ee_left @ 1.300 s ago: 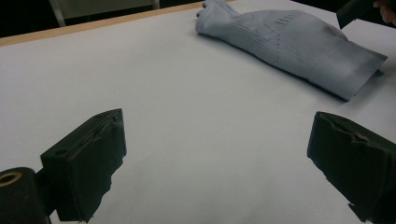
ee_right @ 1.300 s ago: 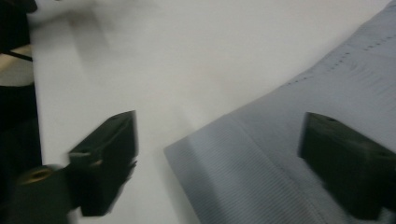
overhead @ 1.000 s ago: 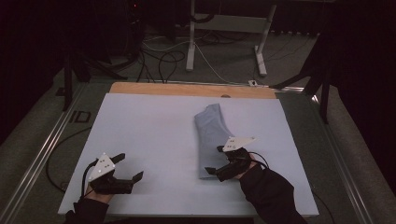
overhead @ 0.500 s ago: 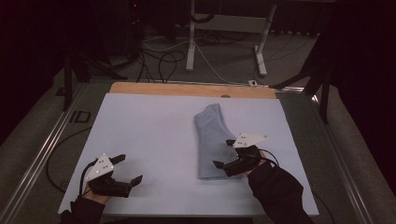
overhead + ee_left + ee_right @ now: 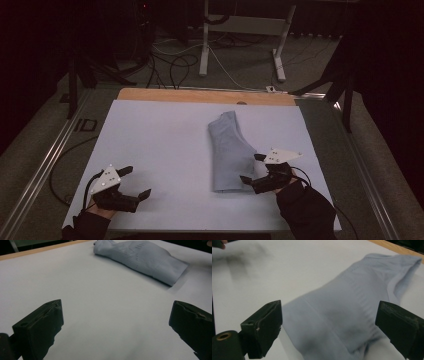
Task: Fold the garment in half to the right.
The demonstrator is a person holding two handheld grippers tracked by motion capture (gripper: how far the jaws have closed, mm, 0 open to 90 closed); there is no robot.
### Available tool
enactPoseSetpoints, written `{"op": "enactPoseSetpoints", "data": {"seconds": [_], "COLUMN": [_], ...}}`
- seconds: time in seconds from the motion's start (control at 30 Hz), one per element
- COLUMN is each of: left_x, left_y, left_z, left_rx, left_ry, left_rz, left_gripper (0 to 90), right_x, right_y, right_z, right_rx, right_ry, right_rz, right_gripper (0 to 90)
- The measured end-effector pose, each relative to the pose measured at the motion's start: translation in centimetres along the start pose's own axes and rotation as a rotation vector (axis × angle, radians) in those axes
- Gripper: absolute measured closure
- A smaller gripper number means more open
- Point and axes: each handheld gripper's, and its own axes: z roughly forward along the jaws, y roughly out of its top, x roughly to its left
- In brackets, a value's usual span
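- Folded pale blue garment (image 5: pixel 229 152) lies right of centre on the table, long and narrow, its far end narrower and bunched, its near end cut square.
- In the left gripper view the cloth (image 5: pixel 142 258) shows a fine knit with rows of tiny perforations and a soft, rounded fold along its edge.
- The table surface (image 5: pixel 155 145) is a smooth, matte, pale lavender sheet, with a strip of bare wood (image 5: pixel 200 95) along the far edge.
- Right gripper (image 5: pixel 252 169) sits at the garment's near right corner, jaws spread wide, nothing between them; its grey three-cornered plate is on top.
- From the right gripper view, the wide-apart black jaws frame the cloth (image 5: pixel 352 315), which looks soft and slightly blurred, with a ribbed hem at the far end.
- Left gripper (image 5: pixel 135 182) rests low at the near left of the table, well apart from the garment, jaws wide and empty.
- Its jaw pads look like dark, blocky rubber with rough, chipped edges.
- Beyond the table, a white metal frame (image 5: pixel 245 30) and loose cables lie on a dark floor.
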Motion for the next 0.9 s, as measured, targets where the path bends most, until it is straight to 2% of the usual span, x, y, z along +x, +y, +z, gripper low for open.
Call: {"op": "enactPoseSetpoints", "data": {"seconds": [0.27, 0.4, 0.67, 0.77, 0.9], "left_x": [0.2, 0.2, 0.5, 0.5, 0.5], "left_y": [-0.1, -0.3, -0.7, -0.9, -1.2], "left_z": [-0.5, -0.8, -1.2, -1.2, -1.2], "left_rx": [0.0, 0.005, -0.001, -0.002, 0.003], "left_ry": [0.008, 0.003, 0.004, 0.001, 0.004], "left_rz": [-0.001, 0.015, -0.004, -0.006, -0.004], "left_gripper": [0.3, 0.3, 0.3, 0.3, 0.3], "right_x": [-0.5, -0.6, -0.8, -0.6, -0.7], "right_y": [-2.0, -3.7, -6.0, -6.5, -7.3], "right_z": [-0.8, -1.4, -2.2, -2.3, -2.6], "right_rx": [0.003, 0.005, 0.008, 0.017, 0.026], "right_ry": [-0.033, -0.046, -0.094, -0.112, -0.126], "right_rz": [0.023, 0.052, 0.109, 0.101, 0.125], "right_gripper": [7.4, 7.4, 7.4, 7.4, 7.4]}}
